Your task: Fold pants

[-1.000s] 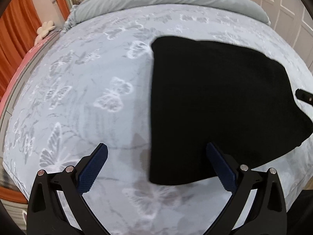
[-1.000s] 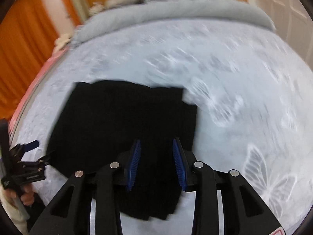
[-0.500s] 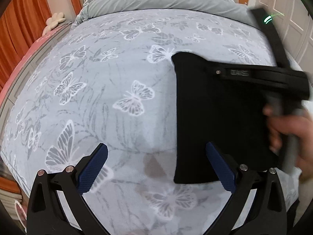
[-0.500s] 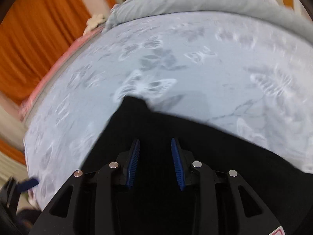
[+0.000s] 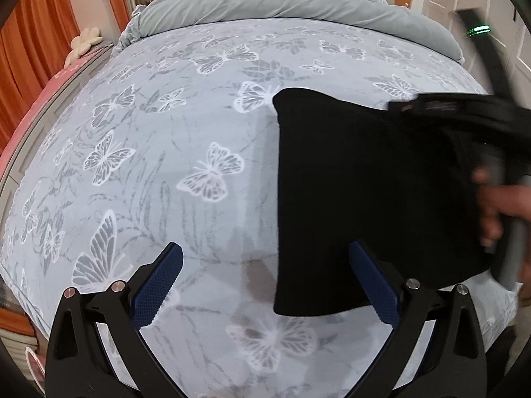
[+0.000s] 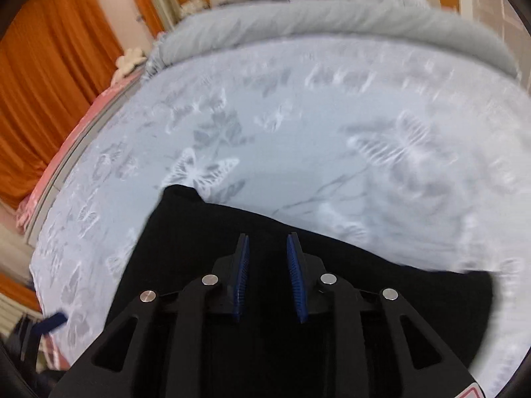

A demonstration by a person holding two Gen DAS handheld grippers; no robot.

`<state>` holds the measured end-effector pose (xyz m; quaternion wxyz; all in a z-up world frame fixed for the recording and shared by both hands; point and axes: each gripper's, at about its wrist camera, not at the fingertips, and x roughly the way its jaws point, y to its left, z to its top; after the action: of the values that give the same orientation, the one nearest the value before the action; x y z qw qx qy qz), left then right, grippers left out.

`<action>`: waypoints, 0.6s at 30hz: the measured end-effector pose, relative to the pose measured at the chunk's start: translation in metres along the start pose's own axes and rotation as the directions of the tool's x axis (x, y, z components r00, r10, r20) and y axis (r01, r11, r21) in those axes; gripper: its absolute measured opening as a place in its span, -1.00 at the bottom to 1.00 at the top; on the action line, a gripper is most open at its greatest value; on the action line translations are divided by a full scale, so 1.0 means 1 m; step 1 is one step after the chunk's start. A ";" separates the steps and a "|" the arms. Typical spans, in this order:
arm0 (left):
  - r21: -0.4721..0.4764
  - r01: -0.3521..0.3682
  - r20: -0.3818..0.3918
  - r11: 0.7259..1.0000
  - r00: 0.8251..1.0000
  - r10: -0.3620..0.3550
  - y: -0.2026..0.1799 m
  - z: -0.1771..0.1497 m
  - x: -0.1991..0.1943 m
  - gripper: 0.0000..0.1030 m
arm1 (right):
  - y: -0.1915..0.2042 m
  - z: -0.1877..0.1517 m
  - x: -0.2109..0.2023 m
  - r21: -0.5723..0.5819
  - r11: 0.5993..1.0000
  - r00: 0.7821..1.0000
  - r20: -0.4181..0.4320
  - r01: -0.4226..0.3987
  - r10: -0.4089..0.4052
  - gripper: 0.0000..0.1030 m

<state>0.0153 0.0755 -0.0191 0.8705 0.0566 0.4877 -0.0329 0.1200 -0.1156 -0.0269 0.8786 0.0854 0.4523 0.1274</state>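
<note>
Left wrist view: the folded black knit pants are being shown lying flat on the pale grey butterfly-print bedspread, near its foot edge and toward its right side, with the long axis running from the foot edge toward the rolled grey duvet at the head. The left gripper is being held with its blue-padded fingers spread wide, nothing between them. A blurred hand gripping the right gripper's handle is being seen only here. From the right wrist view, the right gripper is being shown above the pants, its narrow jaws closing, though whether cloth is being pinched cannot be told. Orange curtains are being seen at the left.
</note>
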 end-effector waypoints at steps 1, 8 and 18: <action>0.007 -0.003 0.004 1.000 1.000 0.003 -0.002 0.000 -0.001 0.91 | -0.003 -0.007 -0.016 -0.010 1.000 1.000 0.000 0.001 -0.001 -0.49; 0.015 0.017 -0.008 1.000 1.000 -0.017 -0.008 -0.005 -0.003 0.91 | -0.063 -0.080 -0.077 0.017 0.997 0.994 -0.085 0.072 -0.070 -0.45; -0.039 0.259 -0.173 0.965 0.950 -0.262 -0.029 -0.020 0.028 0.89 | -0.109 -0.138 -0.092 0.166 0.984 0.990 -0.114 -0.061 0.080 0.00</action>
<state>0.0095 0.0492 -0.0555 0.8123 -0.0122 0.5664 -0.1384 -0.0280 -0.2423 -0.0646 0.8348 0.1646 0.5099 0.1263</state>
